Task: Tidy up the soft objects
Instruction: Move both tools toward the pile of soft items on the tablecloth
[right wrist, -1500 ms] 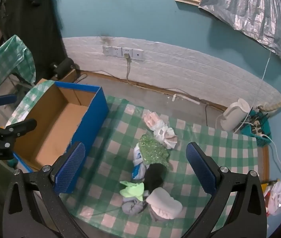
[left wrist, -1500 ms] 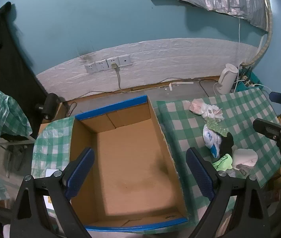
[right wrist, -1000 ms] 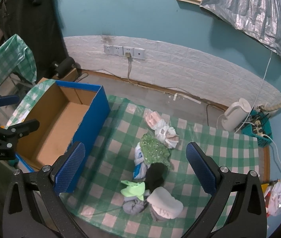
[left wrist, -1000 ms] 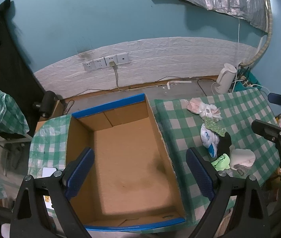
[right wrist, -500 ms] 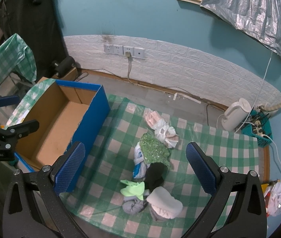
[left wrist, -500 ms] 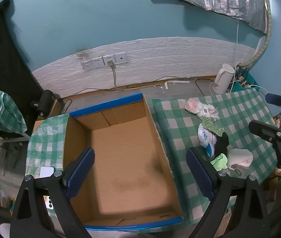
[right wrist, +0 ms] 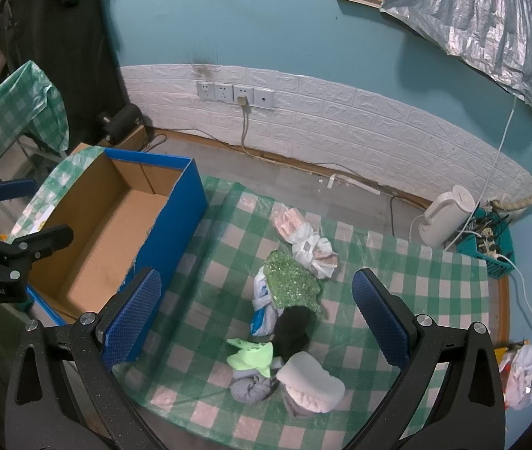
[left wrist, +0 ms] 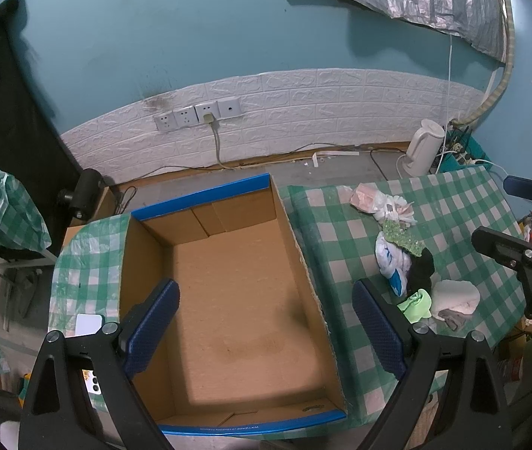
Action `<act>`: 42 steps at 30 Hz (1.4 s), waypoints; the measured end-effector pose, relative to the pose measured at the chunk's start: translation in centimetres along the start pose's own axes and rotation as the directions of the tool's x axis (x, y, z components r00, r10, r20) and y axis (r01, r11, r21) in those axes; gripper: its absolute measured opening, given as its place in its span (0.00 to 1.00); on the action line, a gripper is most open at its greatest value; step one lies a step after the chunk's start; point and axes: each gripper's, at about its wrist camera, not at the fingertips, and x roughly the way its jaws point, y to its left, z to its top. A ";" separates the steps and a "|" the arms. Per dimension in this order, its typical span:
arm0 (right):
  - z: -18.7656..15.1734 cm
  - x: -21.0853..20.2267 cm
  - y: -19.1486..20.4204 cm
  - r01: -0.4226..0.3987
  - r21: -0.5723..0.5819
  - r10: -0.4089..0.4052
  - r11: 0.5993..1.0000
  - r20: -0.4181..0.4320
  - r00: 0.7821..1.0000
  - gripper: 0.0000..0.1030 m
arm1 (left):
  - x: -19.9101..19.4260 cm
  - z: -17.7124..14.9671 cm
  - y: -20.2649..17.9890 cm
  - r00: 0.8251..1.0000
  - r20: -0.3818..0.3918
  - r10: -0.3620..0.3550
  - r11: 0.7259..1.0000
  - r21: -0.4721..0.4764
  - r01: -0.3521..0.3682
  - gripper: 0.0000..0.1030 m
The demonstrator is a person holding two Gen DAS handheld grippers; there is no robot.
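Nothing has gone into the blue-sided cardboard box (left wrist: 236,300) yet: its brown floor is bare, and your left gripper (left wrist: 266,322) hangs above it with jaws wide open and empty. Every soft item lies in a loose row on the green-and-white checked bench (right wrist: 397,262) beside the box, from the pink-and-white bundle (right wrist: 292,221) at 12 o'clock, past the green sequined cloth (right wrist: 294,285) and black sock (right wrist: 294,328), to the pale pink roll (right wrist: 310,378) at 6 o'clock. Your right gripper (right wrist: 254,311) hovers over that row, jaws also spread and holding nothing, so by my reading the whole job remains.
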 end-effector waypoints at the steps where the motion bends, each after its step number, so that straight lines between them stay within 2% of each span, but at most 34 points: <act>1: 0.0 0.0 0.0 0.001 0.000 -0.001 1.000 0.000 1.000 0.99 | 0.0 0.0 0.0 1.000 0.000 0.000 1.000 -0.001 0.000 0.92; 29: -1.5 -0.1 -1.2 0.008 0.005 -0.008 1.000 -0.009 1.000 0.99 | 0.4 -0.9 -0.2 1.000 -0.006 0.004 1.000 0.014 -0.004 0.92; 32: -1.6 -0.1 -1.9 0.017 0.012 -0.017 1.000 -0.019 1.000 0.99 | 1.1 -0.5 -0.7 0.999 -0.031 -0.020 1.000 0.007 0.020 0.92; 36: -1.9 0.3 -2.6 0.031 0.022 -0.030 0.999 -0.042 0.999 0.99 | 1.7 0.0 -1.5 0.999 -0.043 -0.003 1.000 0.019 0.003 0.92; 42: -2.6 1.0 -3.9 0.052 0.035 -0.049 0.998 -0.077 0.996 0.99 | 2.6 0.4 -3.5 0.998 -0.067 -0.014 0.998 0.061 0.018 0.92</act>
